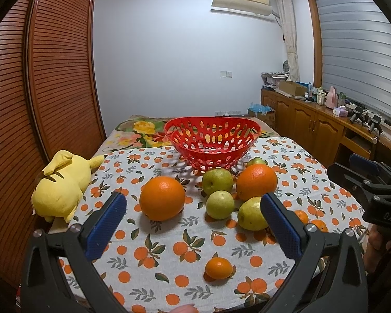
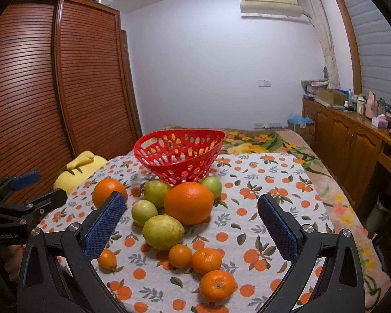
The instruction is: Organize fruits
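Note:
An empty red perforated basket (image 1: 212, 140) (image 2: 178, 152) stands at the far side of an orange-print tablecloth (image 1: 166, 266). In front of it lie two big oranges (image 1: 162, 202) (image 1: 256, 181) (image 2: 189, 202) (image 2: 109, 191), several green-yellow fruits (image 1: 219, 204) (image 2: 163, 231) and small mandarins (image 1: 219, 268) (image 2: 217, 285). My left gripper (image 1: 194, 208) is open and empty, above the near cloth, facing the left orange. My right gripper (image 2: 191, 211) is open and empty, facing the fruit pile. Each gripper shows at the edge of the other's view (image 1: 365, 180) (image 2: 26, 195).
A yellow plush toy (image 1: 61, 185) (image 2: 78, 170) lies at the table's left edge. A slatted wooden wardrobe (image 1: 39, 91) stands on the left. A wooden cabinet with bottles (image 1: 325, 120) runs along the right wall. A floral blanket (image 2: 273, 143) lies behind and right of the cloth.

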`<move>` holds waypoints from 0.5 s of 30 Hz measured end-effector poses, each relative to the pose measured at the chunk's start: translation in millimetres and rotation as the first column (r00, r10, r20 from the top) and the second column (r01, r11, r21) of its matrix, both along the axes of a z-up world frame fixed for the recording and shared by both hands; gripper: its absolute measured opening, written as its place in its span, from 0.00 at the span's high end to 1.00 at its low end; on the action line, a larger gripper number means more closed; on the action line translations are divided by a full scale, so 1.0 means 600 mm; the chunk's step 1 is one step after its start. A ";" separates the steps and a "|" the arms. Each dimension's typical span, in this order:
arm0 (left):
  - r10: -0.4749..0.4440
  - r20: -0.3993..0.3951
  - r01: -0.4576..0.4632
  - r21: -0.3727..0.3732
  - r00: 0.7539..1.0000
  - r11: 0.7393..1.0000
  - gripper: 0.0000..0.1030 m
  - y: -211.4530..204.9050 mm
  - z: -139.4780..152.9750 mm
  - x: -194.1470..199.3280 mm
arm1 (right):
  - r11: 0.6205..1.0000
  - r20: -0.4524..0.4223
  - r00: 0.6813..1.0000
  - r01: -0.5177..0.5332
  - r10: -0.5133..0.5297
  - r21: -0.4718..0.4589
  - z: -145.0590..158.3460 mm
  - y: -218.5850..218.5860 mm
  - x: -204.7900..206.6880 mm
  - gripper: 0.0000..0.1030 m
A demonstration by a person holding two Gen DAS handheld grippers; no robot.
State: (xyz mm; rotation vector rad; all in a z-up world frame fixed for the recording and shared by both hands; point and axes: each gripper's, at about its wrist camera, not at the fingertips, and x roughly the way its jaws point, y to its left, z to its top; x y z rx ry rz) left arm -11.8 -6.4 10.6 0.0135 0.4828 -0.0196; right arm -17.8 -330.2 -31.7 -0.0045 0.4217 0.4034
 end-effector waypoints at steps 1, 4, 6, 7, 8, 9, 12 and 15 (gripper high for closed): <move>-0.002 -0.004 0.002 -0.001 1.000 1.000 0.00 0.000 -0.002 0.001 | 1.000 -0.001 1.000 0.000 0.000 -0.001 0.000 0.000 0.000 0.00; -0.010 -0.021 0.010 -0.004 1.000 1.000 0.00 0.001 -0.010 0.004 | 1.000 -0.010 1.000 -0.001 0.001 -0.005 -0.005 0.002 0.001 0.00; -0.019 -0.037 0.019 -0.004 0.999 1.000 0.00 0.002 -0.018 0.008 | 1.000 -0.015 1.000 -0.004 0.004 -0.008 -0.015 -0.001 0.002 0.00; -0.022 -0.045 0.022 -0.004 0.999 1.000 0.00 0.003 -0.022 0.010 | 1.000 -0.020 1.000 -0.005 0.004 -0.015 -0.020 0.000 0.003 0.00; -0.026 -0.055 0.025 -0.005 0.998 1.000 0.00 0.004 -0.028 0.011 | 1.000 -0.022 1.000 -0.005 0.005 -0.018 -0.023 -0.002 0.003 0.00; -0.030 -0.068 0.030 -0.006 0.997 1.000 0.00 0.004 -0.035 0.013 | 1.000 -0.026 1.000 -0.006 0.006 -0.022 -0.027 -0.004 0.004 0.00; -0.041 -0.108 0.040 -0.006 0.993 0.999 0.00 0.005 -0.056 0.020 | 0.999 -0.046 0.999 -0.007 0.005 -0.035 -0.041 -0.007 0.007 0.01; -0.056 -0.148 0.055 -0.012 0.987 0.998 0.00 0.005 -0.078 0.027 | 0.999 -0.065 0.998 -0.005 0.002 -0.048 -0.056 -0.011 0.012 0.02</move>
